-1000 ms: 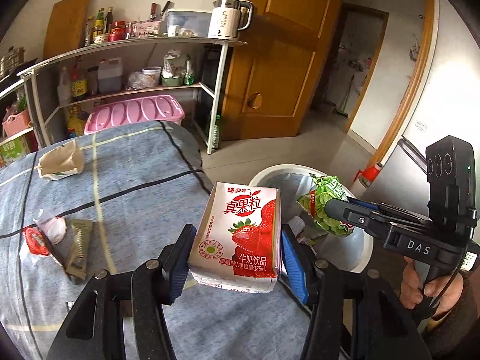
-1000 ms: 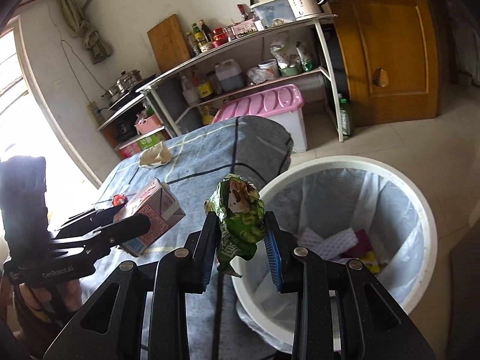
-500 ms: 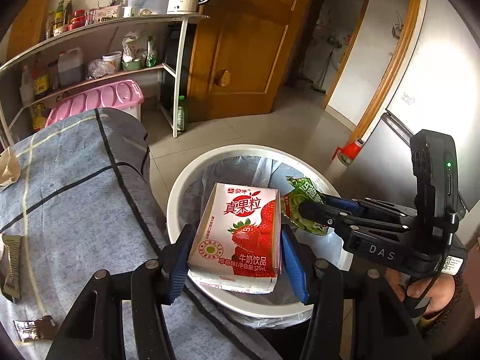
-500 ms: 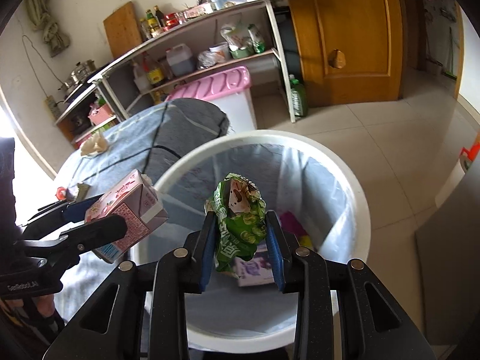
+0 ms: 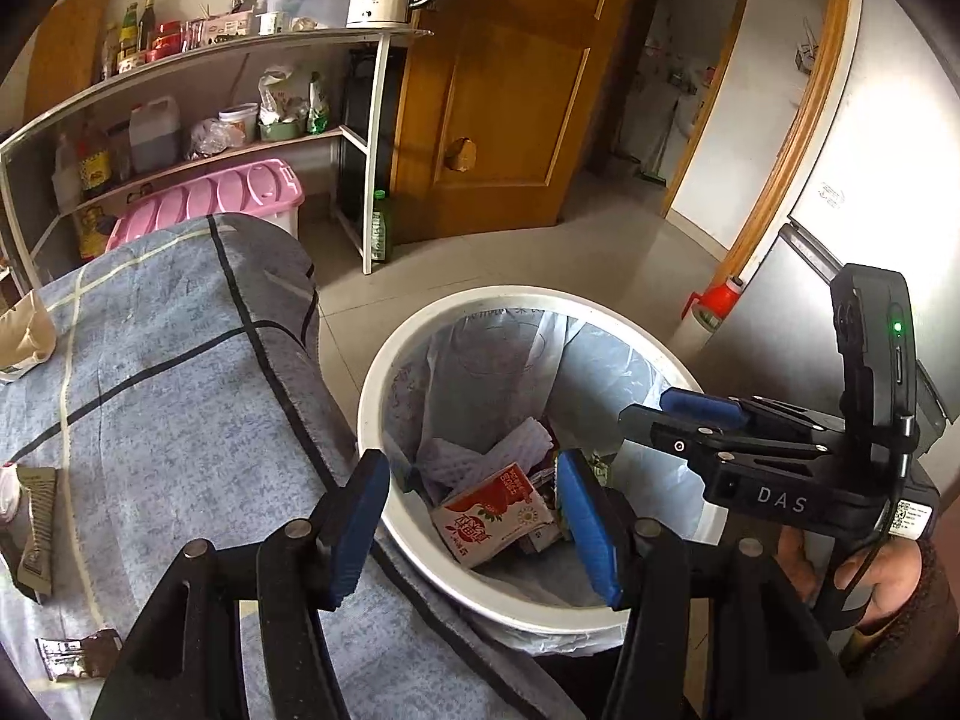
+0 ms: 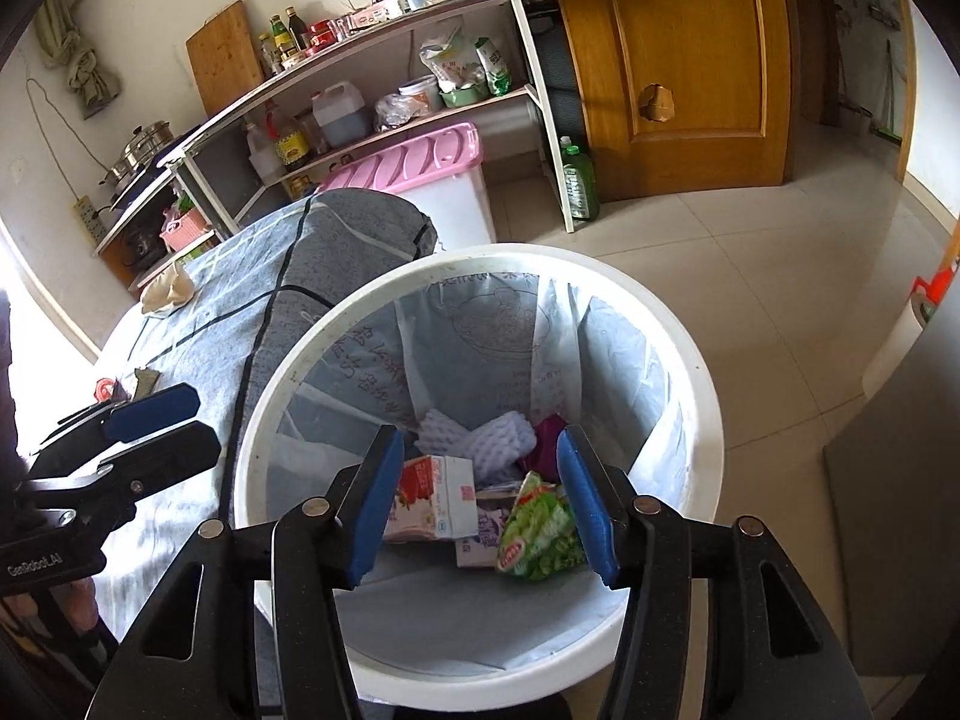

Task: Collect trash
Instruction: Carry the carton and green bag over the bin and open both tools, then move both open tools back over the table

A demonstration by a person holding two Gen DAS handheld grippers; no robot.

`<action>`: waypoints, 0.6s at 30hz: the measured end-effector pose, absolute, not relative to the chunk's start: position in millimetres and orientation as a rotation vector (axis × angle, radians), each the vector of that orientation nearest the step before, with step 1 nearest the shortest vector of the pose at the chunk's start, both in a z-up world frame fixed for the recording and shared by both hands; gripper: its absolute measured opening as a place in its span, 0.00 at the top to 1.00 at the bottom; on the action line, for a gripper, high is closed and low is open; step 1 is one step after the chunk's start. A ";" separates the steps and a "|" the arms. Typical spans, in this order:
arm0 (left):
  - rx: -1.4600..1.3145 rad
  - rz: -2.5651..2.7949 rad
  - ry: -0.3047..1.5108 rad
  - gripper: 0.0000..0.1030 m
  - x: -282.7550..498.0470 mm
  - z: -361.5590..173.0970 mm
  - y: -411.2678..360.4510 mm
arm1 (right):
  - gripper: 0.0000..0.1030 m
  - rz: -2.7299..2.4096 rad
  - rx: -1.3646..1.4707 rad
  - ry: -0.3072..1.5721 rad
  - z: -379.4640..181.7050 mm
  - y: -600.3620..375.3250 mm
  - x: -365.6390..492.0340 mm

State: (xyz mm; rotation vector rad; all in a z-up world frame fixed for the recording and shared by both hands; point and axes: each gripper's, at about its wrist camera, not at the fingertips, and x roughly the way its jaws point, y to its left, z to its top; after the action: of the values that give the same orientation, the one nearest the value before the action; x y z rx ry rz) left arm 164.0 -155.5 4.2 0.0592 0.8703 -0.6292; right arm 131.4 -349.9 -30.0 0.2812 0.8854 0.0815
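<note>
Both tools over the bin (image 6: 702,414), left tool (image 5: 474,525) w/ jaws apart & empty, right tool (image 6: 480,495) just opened, nothing in it. Carton (image 6: 435,498) & green wrapper (image 6: 540,531) lie in bin bottom. More wrappers (image 5: 36,528) on bench (image 5: 180,408) behind.

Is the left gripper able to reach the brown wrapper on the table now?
Probably yes: the left gripper is open and empty, and the brown wrapper lies uncovered on the table beside it.

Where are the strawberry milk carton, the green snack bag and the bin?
strawberry milk carton (image 6: 435,498), right wrist view, its side face.
green snack bag (image 6: 540,531), right wrist view, its middle.
bin (image 6: 702,396), right wrist view, white rim.
</note>
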 end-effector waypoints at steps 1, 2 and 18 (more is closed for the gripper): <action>0.056 -0.627 0.865 0.44 161.8 5.9 -150.1 | 0.47 0.093 0.281 0.877 -27.5 -346.2 130.5; 0.053 -0.619 0.856 0.44 158.8 7.5 -142.7 | 0.47 0.103 0.277 0.870 -24.9 -342.1 129.9; -0.024 -0.373 0.806 0.43 131.7 18.3 -6.9 | 0.47 0.356 0.198 0.822 -2.7 -234.0 135.5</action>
State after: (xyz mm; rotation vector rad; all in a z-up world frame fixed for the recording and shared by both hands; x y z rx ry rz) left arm 131.7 -6.9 18.3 -0.0240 0.8060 -0.3732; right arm 135.5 -234.0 -2.7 0.1976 0.8217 0.3556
